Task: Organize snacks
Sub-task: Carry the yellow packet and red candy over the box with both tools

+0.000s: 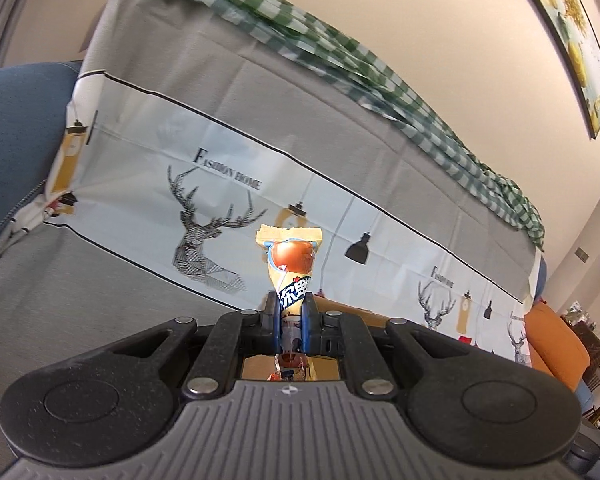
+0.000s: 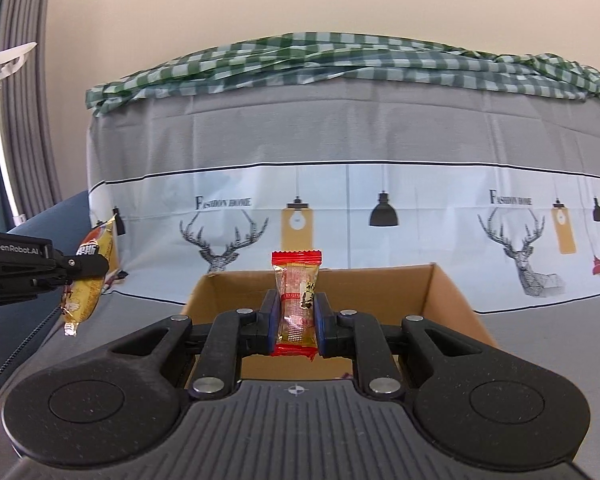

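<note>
**Both grippers are holding a snack packet near the cardboard box**

The left gripper [image 1: 291, 312] is pinching a yellow plastic snack packet with a brown ball printed on it [image 1: 291, 264]. Its two black fingers with blue pads [image 1: 307, 320] are pressing almost together on the narrow middle of the packet. The crimped top end of the packet is standing up beyond the fingertips, and the lower end is hanging down behind them. In the right wrist view the same packet [image 2: 89, 276] is showing from the side, at the far left, with the left gripper [image 2: 85, 268] closing on it.

The right gripper [image 2: 297, 310] is pinching a clear plastic snack packet with red sealed ends [image 2: 296, 304]. Its fingers are staying a little apart because the packet is filling the gap between the pads. The packet is standing upright, its top red edge above the fingertips and its bottom red edge just under the pads.

An open brown cardboard box [image 2: 440, 292] is lying directly beyond and below the right fingers. Behind the box a grey and white cloth with deer and lamp prints [image 2: 340, 152] is hanging over a sofa back, and a green checked cloth [image 2: 340, 56] is lying along its top.
</note>
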Tool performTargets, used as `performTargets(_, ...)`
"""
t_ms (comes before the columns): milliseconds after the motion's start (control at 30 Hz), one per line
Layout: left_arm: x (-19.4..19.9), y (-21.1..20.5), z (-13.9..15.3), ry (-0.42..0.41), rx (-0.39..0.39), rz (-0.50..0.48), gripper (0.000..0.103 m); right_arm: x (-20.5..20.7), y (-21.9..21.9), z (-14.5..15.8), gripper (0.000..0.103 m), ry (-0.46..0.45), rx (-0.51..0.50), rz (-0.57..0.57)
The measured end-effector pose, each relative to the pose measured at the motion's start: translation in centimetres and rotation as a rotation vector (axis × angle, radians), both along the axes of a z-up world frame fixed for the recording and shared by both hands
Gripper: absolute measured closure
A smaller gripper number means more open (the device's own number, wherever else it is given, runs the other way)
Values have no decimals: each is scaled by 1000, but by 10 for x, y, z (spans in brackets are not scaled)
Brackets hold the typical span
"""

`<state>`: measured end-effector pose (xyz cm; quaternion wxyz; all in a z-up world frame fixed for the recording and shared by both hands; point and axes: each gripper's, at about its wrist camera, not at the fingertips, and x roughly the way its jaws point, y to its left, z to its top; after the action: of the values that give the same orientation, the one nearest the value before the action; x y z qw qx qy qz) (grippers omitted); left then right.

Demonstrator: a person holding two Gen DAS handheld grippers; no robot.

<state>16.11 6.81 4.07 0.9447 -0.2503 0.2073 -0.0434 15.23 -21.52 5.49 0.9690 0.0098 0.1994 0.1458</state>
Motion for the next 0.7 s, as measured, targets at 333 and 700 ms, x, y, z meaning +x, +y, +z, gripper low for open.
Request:
performTargets(333,0,-39,3,-46,44,-77,93,2,-17,0,84,-13,0,-49)
performTargets(700,-3,-78,2,-82,94,-165,93,2,-18,-1,84,-26,-8,-74)
